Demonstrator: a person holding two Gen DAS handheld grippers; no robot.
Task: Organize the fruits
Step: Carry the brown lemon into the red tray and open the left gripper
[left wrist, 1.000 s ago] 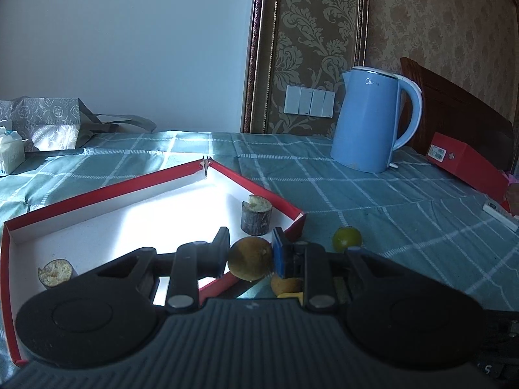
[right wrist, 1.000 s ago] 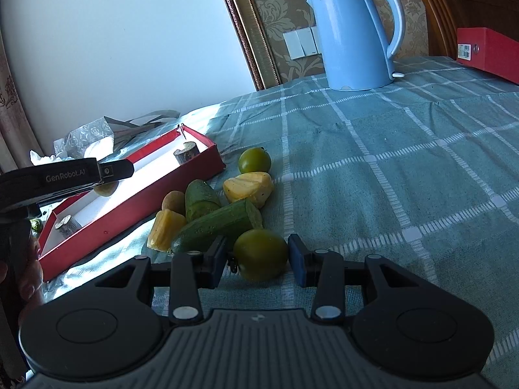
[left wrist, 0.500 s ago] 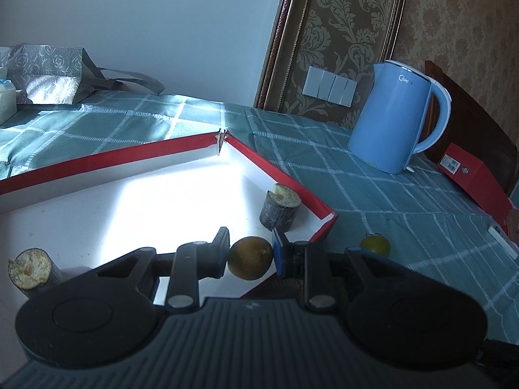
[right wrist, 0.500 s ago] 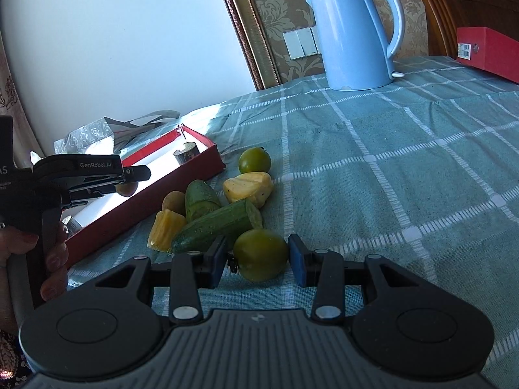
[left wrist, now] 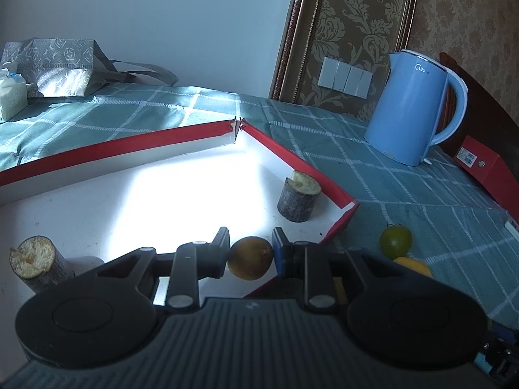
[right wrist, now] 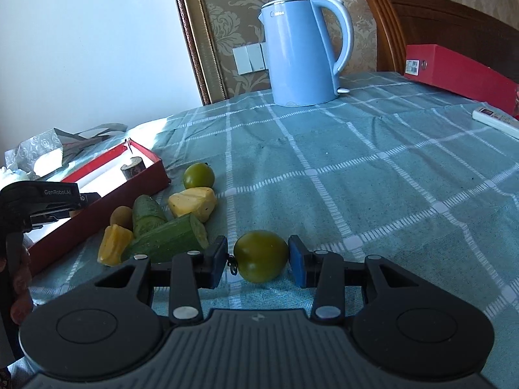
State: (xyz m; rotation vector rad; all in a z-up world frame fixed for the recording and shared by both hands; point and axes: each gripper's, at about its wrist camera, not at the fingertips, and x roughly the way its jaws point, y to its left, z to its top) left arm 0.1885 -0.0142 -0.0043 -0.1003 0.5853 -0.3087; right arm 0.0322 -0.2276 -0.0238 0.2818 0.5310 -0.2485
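A table covered with a green checked cloth [right wrist: 373, 175] fills both views. A blue kettle [right wrist: 301, 52] is set upright at the far side of it, near the wall, and a closed red box [right wrist: 454, 71] is seen to the right of the kettle. A shallow red tray [left wrist: 292, 155] with a white inside is laid on the cloth at the left; two cut stem pieces are stood upright in it, one [left wrist: 298, 199] close to the right wall and one [left wrist: 35, 267] near the left edge of the left wrist view.

The left gripper [left wrist: 249, 256] is held over the near corner of the tray, and a small brown fruit [left wrist: 249, 262] is clamped between its pads. The right gripper [right wrist: 258, 259] is held low over the cloth, with a green tomato [right wrist: 261, 256] between its fingers; a narrow gap is seen at the left pad, so whether it is gripped cannot be told.

Beside the tray, cucumber pieces [right wrist: 168, 240], pineapple chunks [right wrist: 193, 202], another brown fruit [right wrist: 120, 215] and a second green tomato [right wrist: 198, 175] are heaped on the cloth.
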